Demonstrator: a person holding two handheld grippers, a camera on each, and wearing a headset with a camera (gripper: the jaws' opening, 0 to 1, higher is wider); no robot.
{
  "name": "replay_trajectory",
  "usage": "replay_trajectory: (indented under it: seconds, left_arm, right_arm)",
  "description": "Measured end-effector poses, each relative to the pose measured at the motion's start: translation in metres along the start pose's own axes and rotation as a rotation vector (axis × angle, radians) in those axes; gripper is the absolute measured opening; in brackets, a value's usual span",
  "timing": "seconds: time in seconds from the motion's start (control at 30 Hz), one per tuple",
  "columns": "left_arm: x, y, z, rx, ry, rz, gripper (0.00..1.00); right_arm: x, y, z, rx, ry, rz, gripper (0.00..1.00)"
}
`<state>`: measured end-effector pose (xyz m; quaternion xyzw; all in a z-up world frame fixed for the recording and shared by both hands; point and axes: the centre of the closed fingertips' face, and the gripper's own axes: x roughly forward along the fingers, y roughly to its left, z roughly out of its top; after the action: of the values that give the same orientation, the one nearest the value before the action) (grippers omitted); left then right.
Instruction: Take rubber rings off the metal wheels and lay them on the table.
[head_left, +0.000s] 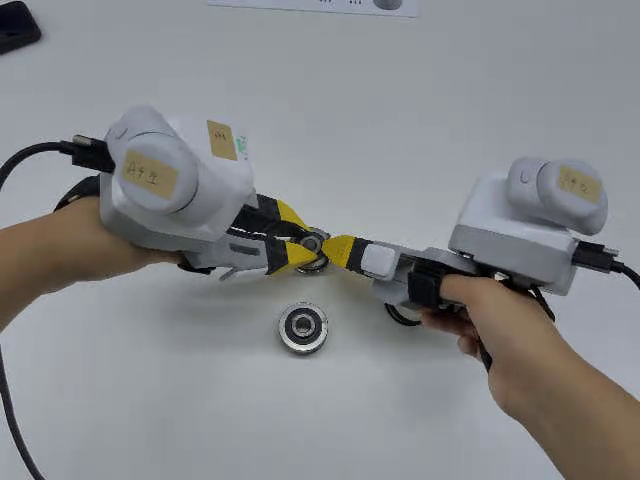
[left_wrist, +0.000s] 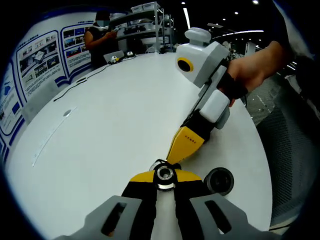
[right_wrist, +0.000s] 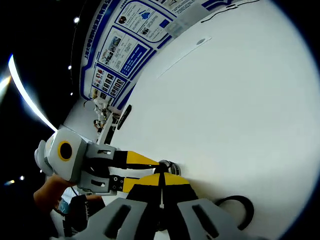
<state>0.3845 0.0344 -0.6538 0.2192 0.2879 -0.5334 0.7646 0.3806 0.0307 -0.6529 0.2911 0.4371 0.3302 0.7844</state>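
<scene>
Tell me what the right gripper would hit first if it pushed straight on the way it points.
The right gripper would meet the small metal wheel almost at once: it sits at the tips, clamped in the left gripper, whose jaws lie just behind it.

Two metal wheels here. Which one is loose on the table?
The wheel lying flat alone, nearest the person. The other wheel is clamped between the fingers of the left gripper.
</scene>
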Motion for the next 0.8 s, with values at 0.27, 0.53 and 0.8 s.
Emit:
replay_trajectory:
  seconds: [0.27, 0.53, 0.8]
  left_arm:
    - [0.0001, 0.0000, 0.0002, 0.001, -0.003, -0.002, 0.12]
    - [0.0003, 0.0002, 0.0000, 0.000, -0.006, -0.004, 0.12]
    - [0.0005, -0.0001, 0.0002, -0.001, 0.003, 0.002, 0.12]
  right_arm:
    - [0.0058, 0.0099, 0.0006, -0.035, 0.000, 0.022, 0.01]
    - [0.0035, 0.0035, 0.0024, -0.048, 0.012, -0.010, 0.01]
    - [0.0010, 0.0065, 0.0025, -0.025, 0.008, -0.003, 0.01]
